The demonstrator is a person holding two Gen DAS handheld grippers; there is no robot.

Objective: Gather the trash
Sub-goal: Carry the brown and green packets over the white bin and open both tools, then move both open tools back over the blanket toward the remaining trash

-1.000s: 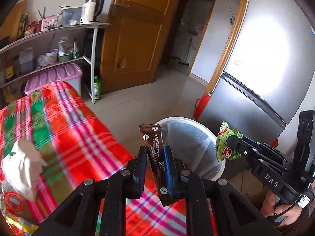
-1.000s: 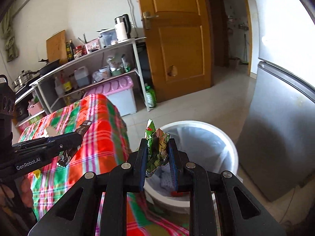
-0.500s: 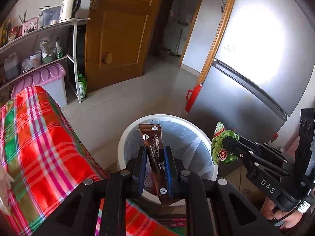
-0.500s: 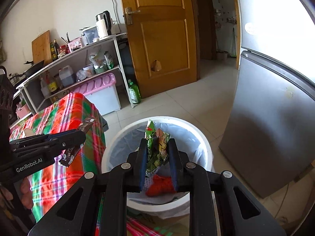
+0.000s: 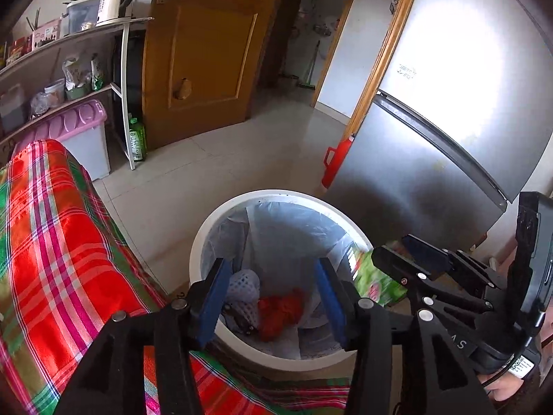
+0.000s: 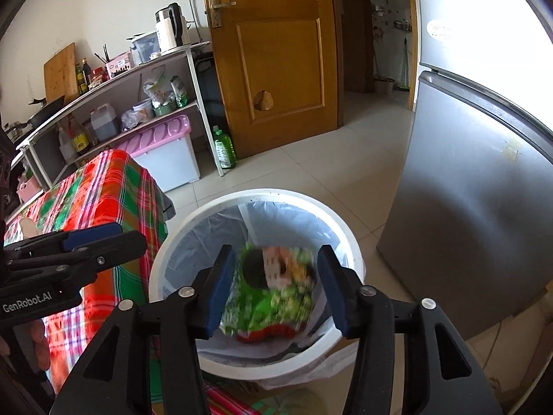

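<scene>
Green wrapper [image 6: 269,290] blurred between the just-opened right claw [image 6: 273,294] pads — untouched.

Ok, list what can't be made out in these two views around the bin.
- Green wrapper: motion-blurred between the open right gripper fingers; print unreadable, contact with the pads unclear.
- Brown wrapper: not visible; the left gripper is empty, and the dark item beside the white net is too small to identify.
- Bin bottom: near side hidden by both grippers' fingers.
</scene>
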